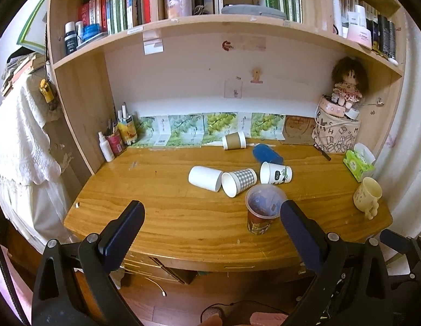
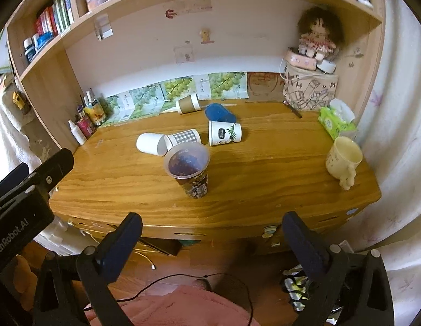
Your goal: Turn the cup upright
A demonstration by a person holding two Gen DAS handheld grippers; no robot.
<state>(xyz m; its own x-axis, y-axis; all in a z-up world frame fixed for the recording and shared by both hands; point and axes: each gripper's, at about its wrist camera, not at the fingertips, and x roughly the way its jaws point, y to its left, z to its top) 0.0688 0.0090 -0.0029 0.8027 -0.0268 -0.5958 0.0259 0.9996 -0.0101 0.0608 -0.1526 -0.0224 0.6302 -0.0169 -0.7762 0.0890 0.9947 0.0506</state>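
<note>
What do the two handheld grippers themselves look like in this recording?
Both match: the left gripper and right gripper each have two dark navy, flat rectangular fingers on glossy black triangular frames with silver pivot bolts. In the right wrist view, the left unit's black body bears white "GenRobot.AI" lettering.

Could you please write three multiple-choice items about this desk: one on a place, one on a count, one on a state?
1. Where is the cream mug?
A. near the desk's right edge
B. on the shelf
C. beside the pens

2. How many cups lie on their sides?
A. two
B. three
C. five

3. How does the clear-rimmed patterned cup stand?
A. upside down
B. upright, mouth up
C. on its side

Answers:
1 A, it stands in front of the green tissue pack.
2 C: brown cup, blue cup, leaf-print cup, checked cup, plain white cup.
3 B, we look into its open mouth.
</note>
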